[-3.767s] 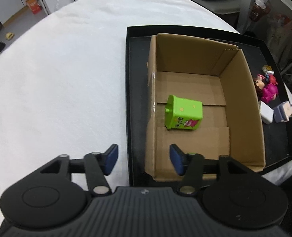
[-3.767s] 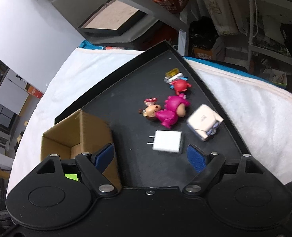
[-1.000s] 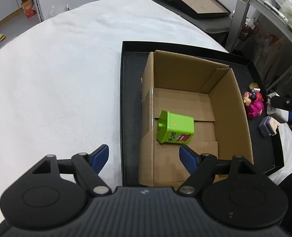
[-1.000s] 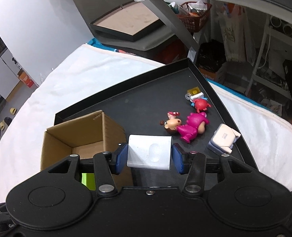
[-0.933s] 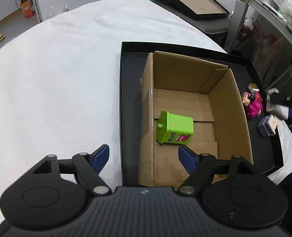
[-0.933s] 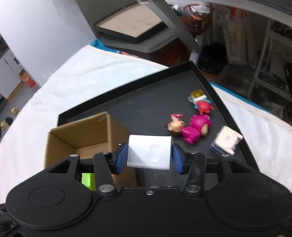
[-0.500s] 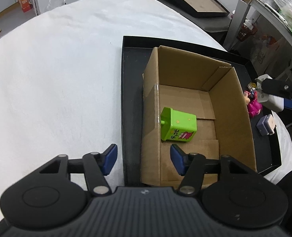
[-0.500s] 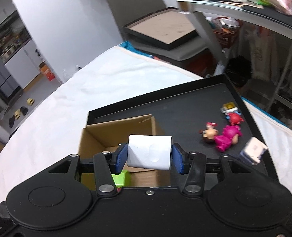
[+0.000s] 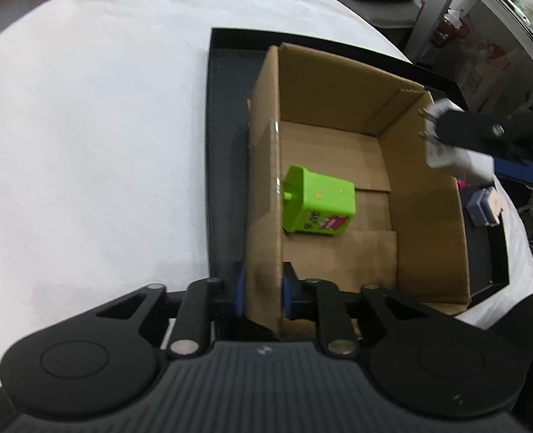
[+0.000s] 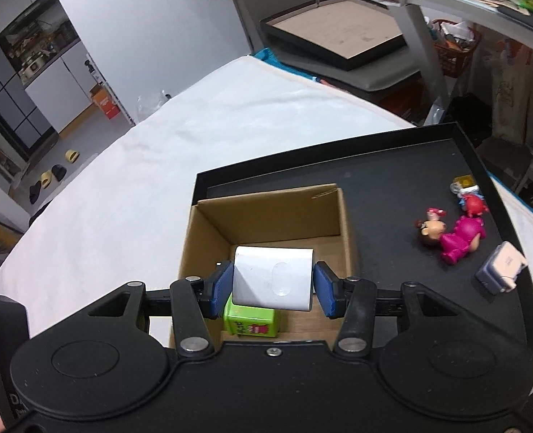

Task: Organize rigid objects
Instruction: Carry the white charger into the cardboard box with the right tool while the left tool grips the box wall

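I have the left gripper (image 9: 263,294) clamped on the near-left wall of the cardboard box (image 9: 425,195) at lower centre, the right gripper (image 10: 272,290) pinching the white charger (image 10: 272,278) over that box, where the green toy bin (image 9: 317,205) lies centre-frame.

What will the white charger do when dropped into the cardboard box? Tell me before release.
The white charger looks like a stiff plastic block, so it should likely land without bending. Its faces look smooth, so it may slide on the cardboard box floor. The green toy bin lies below it, so it might knock that.
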Demonstrator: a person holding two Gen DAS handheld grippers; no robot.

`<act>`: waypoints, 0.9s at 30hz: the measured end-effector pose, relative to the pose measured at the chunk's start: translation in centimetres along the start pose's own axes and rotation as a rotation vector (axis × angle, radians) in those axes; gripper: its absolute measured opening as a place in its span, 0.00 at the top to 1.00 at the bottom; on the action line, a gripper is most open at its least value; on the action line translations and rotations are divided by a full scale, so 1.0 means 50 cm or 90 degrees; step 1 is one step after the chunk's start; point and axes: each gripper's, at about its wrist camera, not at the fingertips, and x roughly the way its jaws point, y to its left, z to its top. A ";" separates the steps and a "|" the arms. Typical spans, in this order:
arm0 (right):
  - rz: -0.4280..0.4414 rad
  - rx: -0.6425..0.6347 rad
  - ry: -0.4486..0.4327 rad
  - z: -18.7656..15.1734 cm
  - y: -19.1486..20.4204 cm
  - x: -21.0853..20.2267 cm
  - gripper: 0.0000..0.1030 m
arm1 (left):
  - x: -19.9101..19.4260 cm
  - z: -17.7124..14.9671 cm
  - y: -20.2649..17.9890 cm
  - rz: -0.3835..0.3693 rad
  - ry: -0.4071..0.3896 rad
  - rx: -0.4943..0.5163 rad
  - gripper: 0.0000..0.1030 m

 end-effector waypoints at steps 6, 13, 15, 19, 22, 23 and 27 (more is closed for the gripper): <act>0.019 0.011 0.012 0.008 0.009 0.019 0.54 | 0.001 -0.003 0.001 -0.011 0.002 0.000 0.85; 0.037 0.015 0.032 0.014 0.023 0.043 0.54 | -0.001 -0.002 -0.001 -0.018 0.001 0.004 0.84; 0.043 0.014 0.033 0.018 0.031 0.046 0.54 | 0.000 -0.001 0.002 -0.028 0.006 0.002 0.83; 0.065 0.007 0.039 0.024 0.043 0.048 0.49 | 0.004 0.000 0.011 -0.039 0.016 -0.004 0.84; 0.064 0.009 0.039 0.020 0.039 0.042 0.46 | 0.001 -0.002 0.013 -0.044 0.009 -0.007 0.84; 0.061 0.010 0.038 0.018 0.035 0.040 0.46 | 0.002 -0.002 0.015 -0.046 0.010 -0.010 0.84; 0.049 0.021 0.039 0.009 0.009 0.027 0.46 | -0.002 0.000 0.018 -0.042 0.006 -0.016 0.82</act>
